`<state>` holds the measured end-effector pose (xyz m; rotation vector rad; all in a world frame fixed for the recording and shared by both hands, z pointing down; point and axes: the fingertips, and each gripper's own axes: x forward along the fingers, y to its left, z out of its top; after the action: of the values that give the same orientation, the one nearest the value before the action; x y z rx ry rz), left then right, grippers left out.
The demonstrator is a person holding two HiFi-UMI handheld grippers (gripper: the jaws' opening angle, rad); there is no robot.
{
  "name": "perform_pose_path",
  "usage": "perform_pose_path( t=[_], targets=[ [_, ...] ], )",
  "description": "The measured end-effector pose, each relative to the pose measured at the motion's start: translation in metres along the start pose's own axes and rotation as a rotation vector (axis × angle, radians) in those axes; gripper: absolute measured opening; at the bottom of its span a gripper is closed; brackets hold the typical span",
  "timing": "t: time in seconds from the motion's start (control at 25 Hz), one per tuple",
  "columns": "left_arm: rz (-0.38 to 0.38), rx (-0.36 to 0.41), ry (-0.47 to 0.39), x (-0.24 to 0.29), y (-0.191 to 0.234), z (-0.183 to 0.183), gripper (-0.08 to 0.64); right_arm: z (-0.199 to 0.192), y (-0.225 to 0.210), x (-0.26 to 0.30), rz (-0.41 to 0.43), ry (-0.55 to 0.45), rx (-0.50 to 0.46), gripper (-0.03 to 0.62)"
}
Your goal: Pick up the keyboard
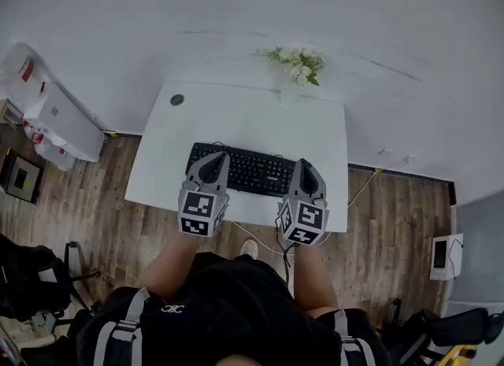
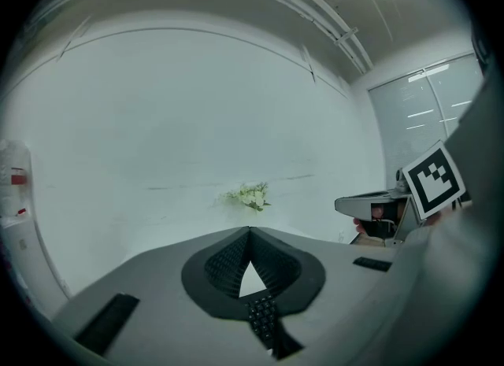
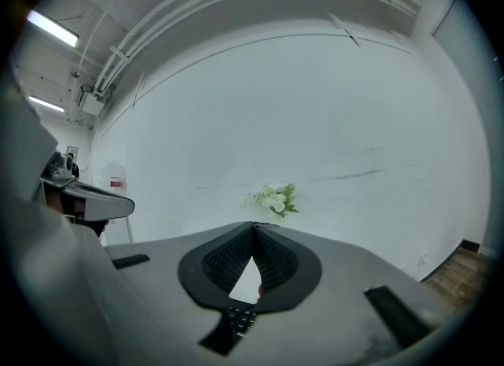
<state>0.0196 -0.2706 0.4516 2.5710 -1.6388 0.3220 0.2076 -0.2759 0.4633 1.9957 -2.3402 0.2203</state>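
A black keyboard [image 1: 250, 170] lies flat near the front edge of the white table [image 1: 315, 132]. My left gripper [image 1: 213, 158] hangs over the keyboard's left end, jaws shut with nothing between them. Over the keyboard's right end is my right gripper [image 1: 305, 169], also shut and empty. In the left gripper view the pads meet at the left gripper's tip [image 2: 250, 231], and a strip of the keyboard's keys [image 2: 264, 319] shows below them. The right gripper view shows the right gripper's shut tips [image 3: 253, 226] above the keyboard's keys [image 3: 237, 321]. Whether either gripper touches the keyboard cannot be told.
A vase of white flowers [image 1: 298, 64] stands at the table's far edge against the wall. A small round black disc [image 1: 177, 99] sits at the far left corner. A cable [image 1: 362, 188] hangs off the right side. A white box [image 1: 69, 123] and black chairs [image 1: 35, 278] stand on the wooden floor.
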Motion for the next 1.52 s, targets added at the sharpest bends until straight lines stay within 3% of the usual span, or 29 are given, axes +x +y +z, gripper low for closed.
perform_pose_path(
  t=[0.8, 1.12, 1.16, 1.24, 1.4, 1.52],
  targets=[
    [-0.034, -0.12, 0.199, 0.046, 0.095, -0.08, 0.002, -0.077, -0.014, 0.07, -0.023, 0.218, 0.041, 0.006],
    [-0.06, -0.152, 0.338, 0.063, 0.131, -0.133, 0.003, -0.128, -0.031, 0.083, 0.035, 0.355, 0.104, 0.017],
    [-0.071, -0.163, 0.355, 0.065, 0.134, -0.14, 0.012, -0.136, -0.032, 0.084, 0.053, 0.379, 0.109, 0.044],
    [-0.094, -0.193, 0.388, 0.068, 0.141, -0.153, 0.1, -0.153, -0.034, 0.084, 0.086, 0.429, 0.12, 0.084],
    [-0.121, -0.256, 0.46, 0.072, 0.155, -0.184, 0.173, -0.189, -0.044, 0.082, 0.133, 0.536, 0.149, 0.13],
    [-0.125, -0.306, 0.526, 0.073, 0.169, -0.211, 0.176, -0.212, -0.057, 0.08, 0.121, 0.6, 0.175, 0.15]
  ],
)
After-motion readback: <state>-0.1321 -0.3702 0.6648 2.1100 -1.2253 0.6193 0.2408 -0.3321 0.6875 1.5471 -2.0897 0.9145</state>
